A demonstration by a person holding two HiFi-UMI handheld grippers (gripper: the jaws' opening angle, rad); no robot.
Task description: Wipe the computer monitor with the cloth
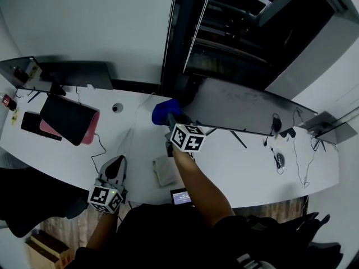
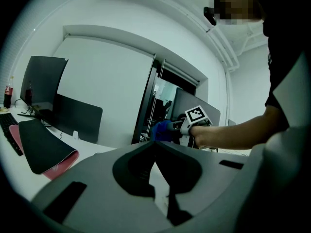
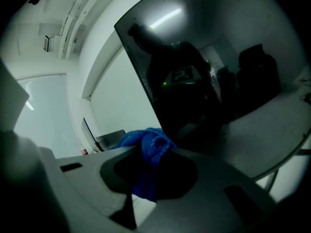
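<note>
A wide dark monitor (image 1: 241,108) stands on the white desk (image 1: 235,167), its screen facing me. My right gripper (image 1: 170,119) is shut on a bunched blue cloth (image 1: 164,111) and holds it at the monitor's left edge. In the right gripper view the blue cloth (image 3: 154,144) sticks up between the jaws, close to the reflective monitor (image 3: 204,81). My left gripper (image 1: 118,162) hovers low near the desk's front edge, shut, with nothing in it. From the left gripper view the cloth (image 2: 162,130) and the monitor (image 2: 194,103) show ahead to the right.
A dark tablet on a pink pad (image 1: 70,118) and a keyboard (image 1: 40,126) lie at the left. Another monitor (image 1: 78,74) stands behind them. A folded grey sheet (image 1: 165,170) and a phone (image 1: 180,195) lie near the front edge. Cables and earphones (image 1: 277,160) lie at the right.
</note>
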